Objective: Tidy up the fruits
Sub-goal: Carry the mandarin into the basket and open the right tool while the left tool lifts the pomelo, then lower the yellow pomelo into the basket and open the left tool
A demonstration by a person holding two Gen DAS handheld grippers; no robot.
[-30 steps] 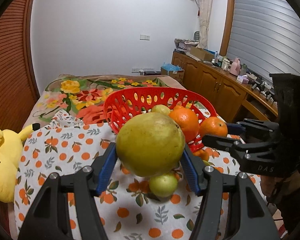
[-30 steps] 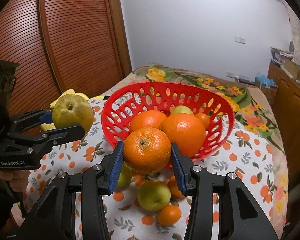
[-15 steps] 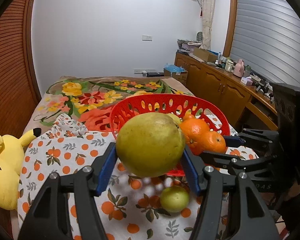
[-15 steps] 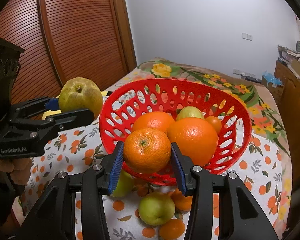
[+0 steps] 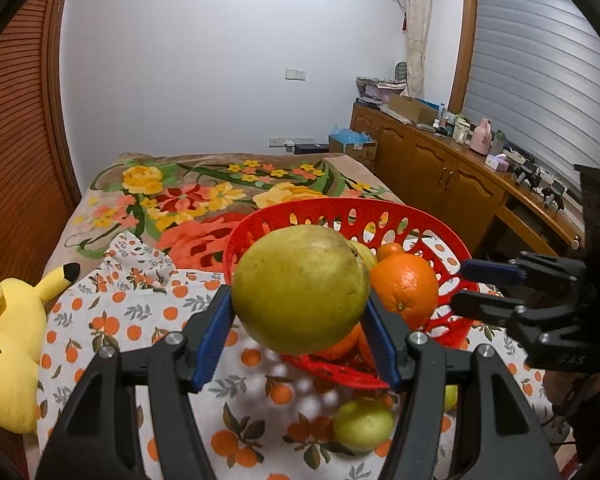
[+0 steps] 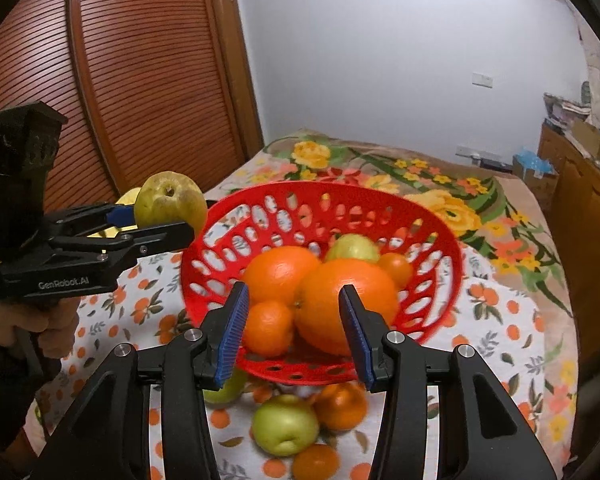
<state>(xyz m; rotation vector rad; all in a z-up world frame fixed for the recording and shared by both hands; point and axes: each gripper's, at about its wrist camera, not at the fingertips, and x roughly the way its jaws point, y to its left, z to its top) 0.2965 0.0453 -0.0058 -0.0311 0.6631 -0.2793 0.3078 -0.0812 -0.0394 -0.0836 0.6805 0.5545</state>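
Your left gripper (image 5: 300, 316) clamps pear (image 5: 300, 292) near basket (image 6: 320, 208) rim, probably for dropping in; right gripper (image 6: 296, 332) fingers apart, empty.

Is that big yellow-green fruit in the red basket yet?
Not yet. The left gripper grips the pear in the air beside the basket's rim, as the right wrist view shows.
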